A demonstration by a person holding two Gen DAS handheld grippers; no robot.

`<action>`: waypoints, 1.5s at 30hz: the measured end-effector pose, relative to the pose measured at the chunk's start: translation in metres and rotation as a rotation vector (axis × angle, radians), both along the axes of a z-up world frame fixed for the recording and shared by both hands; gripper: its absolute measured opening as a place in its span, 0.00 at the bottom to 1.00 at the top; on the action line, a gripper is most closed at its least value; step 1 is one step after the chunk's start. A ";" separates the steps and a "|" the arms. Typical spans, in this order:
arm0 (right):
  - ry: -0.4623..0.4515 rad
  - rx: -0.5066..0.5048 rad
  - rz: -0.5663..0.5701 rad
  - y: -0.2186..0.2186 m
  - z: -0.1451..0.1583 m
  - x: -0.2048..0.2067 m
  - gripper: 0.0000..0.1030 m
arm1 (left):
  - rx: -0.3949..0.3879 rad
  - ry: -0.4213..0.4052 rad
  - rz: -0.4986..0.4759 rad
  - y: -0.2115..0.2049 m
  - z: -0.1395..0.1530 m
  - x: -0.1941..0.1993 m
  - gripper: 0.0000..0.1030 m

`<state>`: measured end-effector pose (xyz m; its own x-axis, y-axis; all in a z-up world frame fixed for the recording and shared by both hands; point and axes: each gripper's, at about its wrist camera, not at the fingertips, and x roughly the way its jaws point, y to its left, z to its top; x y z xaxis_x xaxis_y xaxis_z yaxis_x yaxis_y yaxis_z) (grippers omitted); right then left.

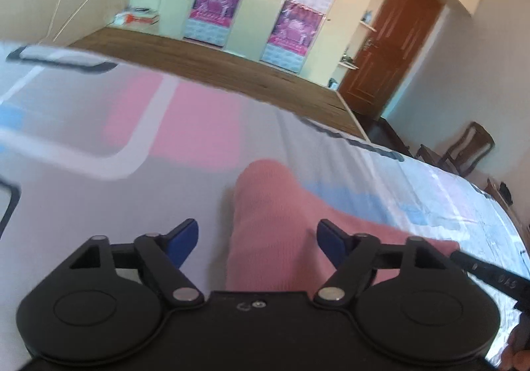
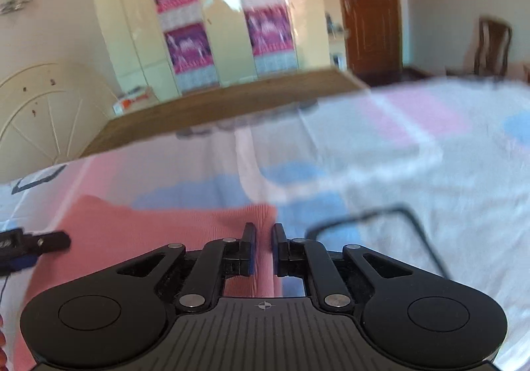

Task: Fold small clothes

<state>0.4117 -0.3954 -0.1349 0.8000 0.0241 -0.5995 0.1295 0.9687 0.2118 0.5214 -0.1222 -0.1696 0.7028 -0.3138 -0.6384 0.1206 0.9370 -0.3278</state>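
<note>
A pink knitted garment (image 1: 268,225) lies on a bed sheet (image 1: 99,198) with pink, blue and white patches. My left gripper (image 1: 256,240) is open, its blue-padded fingers on either side of a narrow end of the garment. In the right wrist view the garment (image 2: 139,238) spreads to the left. My right gripper (image 2: 264,238) is nearly closed with the garment's right edge between its jaws. The left gripper's finger (image 2: 43,243) shows at the far left of that view, and the right gripper's finger (image 1: 490,275) at the right edge of the left wrist view.
The bed (image 2: 430,172) stretches ahead and to the right. Beyond it are a wooden floor (image 1: 232,62), cream wardrobes with purple posters (image 1: 215,3), a brown door (image 1: 391,46), a wooden chair (image 1: 463,149) and a curved headboard (image 2: 36,112).
</note>
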 end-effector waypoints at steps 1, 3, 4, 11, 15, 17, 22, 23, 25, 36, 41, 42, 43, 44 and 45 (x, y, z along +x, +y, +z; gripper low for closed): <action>-0.011 -0.008 0.014 0.006 0.005 0.001 0.08 | 0.004 0.022 -0.005 -0.004 -0.003 0.006 0.64; -0.013 -0.001 0.027 0.015 0.009 0.005 0.08 | 0.008 0.065 0.012 -0.007 -0.013 0.012 0.62; -0.007 -0.008 0.025 0.018 0.007 0.008 0.08 | 0.008 0.093 0.025 -0.007 -0.020 0.015 0.63; 0.091 -0.134 -0.024 0.009 -0.044 0.029 0.27 | 0.020 0.076 0.043 -0.009 -0.029 0.012 0.68; 0.096 -0.105 -0.047 -0.001 -0.040 0.030 0.29 | 0.029 0.076 0.037 -0.007 -0.027 0.012 0.70; 0.075 -0.071 -0.108 -0.011 -0.032 0.026 0.29 | 0.025 0.073 0.038 -0.003 -0.024 0.013 0.71; 0.003 -0.032 -0.094 -0.013 0.003 0.008 0.29 | 0.043 0.040 0.020 -0.007 -0.016 0.005 0.71; -0.002 -0.032 -0.060 -0.007 0.008 0.005 0.29 | 0.047 0.032 0.012 -0.007 -0.013 0.001 0.71; -0.008 -0.039 0.007 0.007 0.013 -0.001 0.29 | 0.069 0.016 0.000 -0.009 -0.007 -0.009 0.71; 0.097 -0.169 0.103 0.050 -0.034 -0.010 0.28 | 0.169 -0.004 -0.001 -0.027 -0.008 -0.025 0.80; 0.107 -0.120 0.077 0.041 -0.027 -0.013 0.29 | 0.157 0.012 0.001 -0.019 0.002 -0.029 0.79; 0.101 -0.106 0.077 0.039 -0.023 -0.020 0.29 | 0.159 0.009 -0.003 -0.018 0.006 -0.033 0.79; 0.093 -0.094 0.080 0.039 -0.019 -0.024 0.29 | 0.159 0.005 -0.009 -0.017 0.009 -0.037 0.79; 0.087 -0.088 0.087 0.039 -0.015 -0.029 0.29 | 0.157 0.002 -0.016 -0.015 0.011 -0.041 0.79; 0.077 -0.086 0.099 0.040 -0.012 -0.035 0.29 | 0.157 -0.003 -0.026 -0.014 0.014 -0.046 0.78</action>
<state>0.3763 -0.3552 -0.1467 0.7476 0.0465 -0.6625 0.0455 0.9916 0.1209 0.4750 -0.1366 -0.1560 0.6976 -0.2279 -0.6792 0.1457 0.9734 -0.1770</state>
